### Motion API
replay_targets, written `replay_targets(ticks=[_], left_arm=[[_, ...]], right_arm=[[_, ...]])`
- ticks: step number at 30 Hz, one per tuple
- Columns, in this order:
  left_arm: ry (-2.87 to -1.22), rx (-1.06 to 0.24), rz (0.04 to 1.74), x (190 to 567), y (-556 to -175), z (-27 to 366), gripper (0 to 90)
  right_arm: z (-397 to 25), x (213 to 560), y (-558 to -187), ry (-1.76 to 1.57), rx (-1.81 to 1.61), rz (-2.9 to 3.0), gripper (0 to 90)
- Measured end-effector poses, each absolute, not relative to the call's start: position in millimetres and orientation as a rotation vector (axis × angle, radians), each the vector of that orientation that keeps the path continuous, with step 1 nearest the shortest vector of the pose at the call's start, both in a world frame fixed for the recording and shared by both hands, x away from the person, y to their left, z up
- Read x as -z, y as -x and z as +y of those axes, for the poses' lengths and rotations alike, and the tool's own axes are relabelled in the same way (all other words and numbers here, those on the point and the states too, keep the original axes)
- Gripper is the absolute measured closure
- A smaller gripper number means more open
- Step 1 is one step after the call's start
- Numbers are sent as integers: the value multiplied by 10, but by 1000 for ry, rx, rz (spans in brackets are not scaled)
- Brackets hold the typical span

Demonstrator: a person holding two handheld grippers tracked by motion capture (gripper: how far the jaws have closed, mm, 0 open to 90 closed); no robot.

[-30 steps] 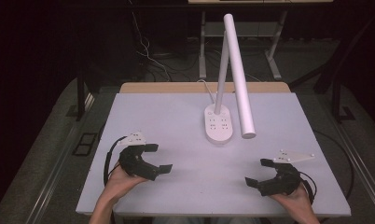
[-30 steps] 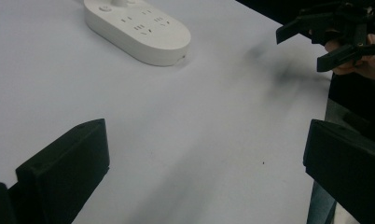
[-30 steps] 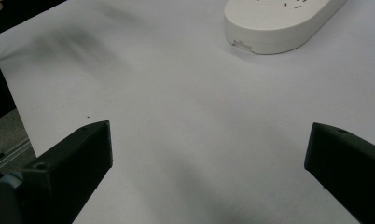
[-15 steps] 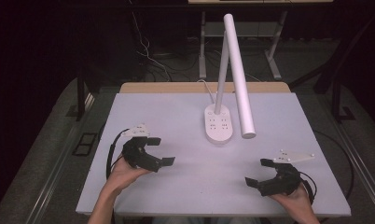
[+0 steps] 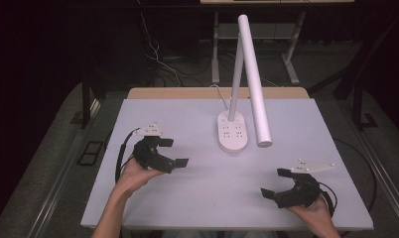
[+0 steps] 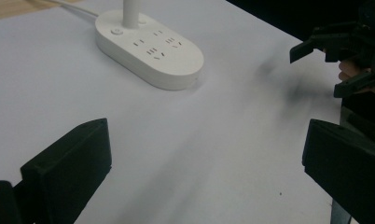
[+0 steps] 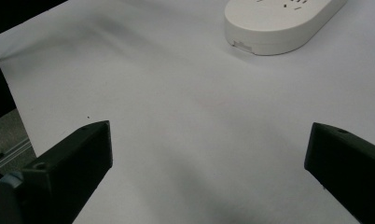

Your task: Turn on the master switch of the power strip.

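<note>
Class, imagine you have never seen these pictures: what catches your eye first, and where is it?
First, the white desk lamp, its long tube head slanting over the table's far middle from an oval socket base. Then two open black grippers near the front edge: left gripper, right gripper.

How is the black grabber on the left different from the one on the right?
The left gripper is farther up the table and nearer the lamp base; the right gripper sits by the near edge. The left gripper's jaws point toward the right side, while the right gripper's jaws point toward the left side. Both are black, hand-held, open and holding nothing.
</note>
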State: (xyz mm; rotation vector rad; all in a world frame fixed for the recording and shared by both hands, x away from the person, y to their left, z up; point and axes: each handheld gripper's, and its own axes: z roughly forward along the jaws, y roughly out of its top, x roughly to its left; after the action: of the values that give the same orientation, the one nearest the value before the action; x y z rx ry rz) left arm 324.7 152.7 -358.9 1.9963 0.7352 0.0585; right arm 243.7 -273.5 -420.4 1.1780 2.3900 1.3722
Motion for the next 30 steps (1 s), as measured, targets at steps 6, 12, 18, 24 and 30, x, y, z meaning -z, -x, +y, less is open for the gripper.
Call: replay_targets(ticks=[6, 12, 18, 24, 30], left_arm=[[-2014, -54, 729, 3558, -3340, 1460, 0], [-2018, -56, 733, 3550, -3436, 1433, 0], [-2017, -58, 734, 3514, -3525, 1398, 0], [-2039, -78, 723, 3506, -3613, 1344, 0], [-2078, -76, 715, 3513, -3729, 1272, 0]], right_arm=[[-2736, 4199, -2431, -1178, -1378, 2388, 3], [-2742, 4198, -2430, -1171, -1380, 2388, 3], [-2737, 4199, -2428, -1175, -1382, 2394, 3], [-2740, 4193, -2425, -1161, -1393, 2393, 3], [-2738, 4190, -2426, -1164, -1393, 2394, 3]])
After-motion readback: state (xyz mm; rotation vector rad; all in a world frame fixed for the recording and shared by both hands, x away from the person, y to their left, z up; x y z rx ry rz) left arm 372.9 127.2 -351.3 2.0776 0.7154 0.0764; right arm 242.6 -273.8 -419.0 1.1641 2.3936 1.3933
